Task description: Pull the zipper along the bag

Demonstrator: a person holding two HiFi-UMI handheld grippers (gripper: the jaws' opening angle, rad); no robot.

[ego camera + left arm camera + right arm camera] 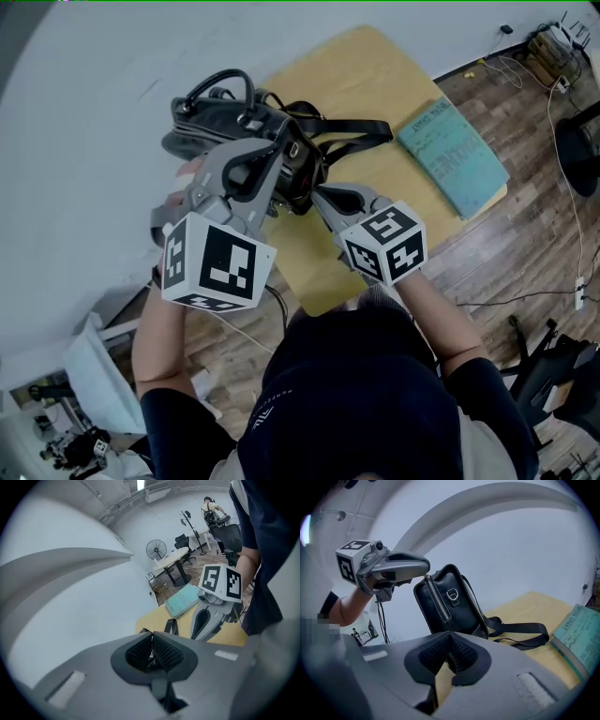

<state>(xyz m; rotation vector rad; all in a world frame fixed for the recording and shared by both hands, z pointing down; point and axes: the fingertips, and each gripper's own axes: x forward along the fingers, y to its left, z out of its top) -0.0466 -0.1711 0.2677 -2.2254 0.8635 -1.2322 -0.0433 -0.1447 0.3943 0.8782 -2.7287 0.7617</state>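
A person works a black bag (246, 131) with two tools at the far left corner of a yellow surface (375, 84), seen steeply from above. The left hand-held gripper (284, 147) reaches over the top of the bag, its jaws pressed together on a small metal zipper pull (151, 655) that shows as a thin sliver between the ribbed pads. From the right gripper view, that left tool's tip (425, 570) sits at the upper end of the silver zipper (438, 603), which runs down the bag's stitched front panel. The right hand-held gripper (316, 194) comes in low from the person's side, its jaws closed on the bag's lower edge, with dark material caught between the pads (461, 654). The bag stands tilted, held between the two tools. Its black strap (352, 131) trails to the right across the surface. A teal book (453, 155) lies well apart at the surface's right edge.
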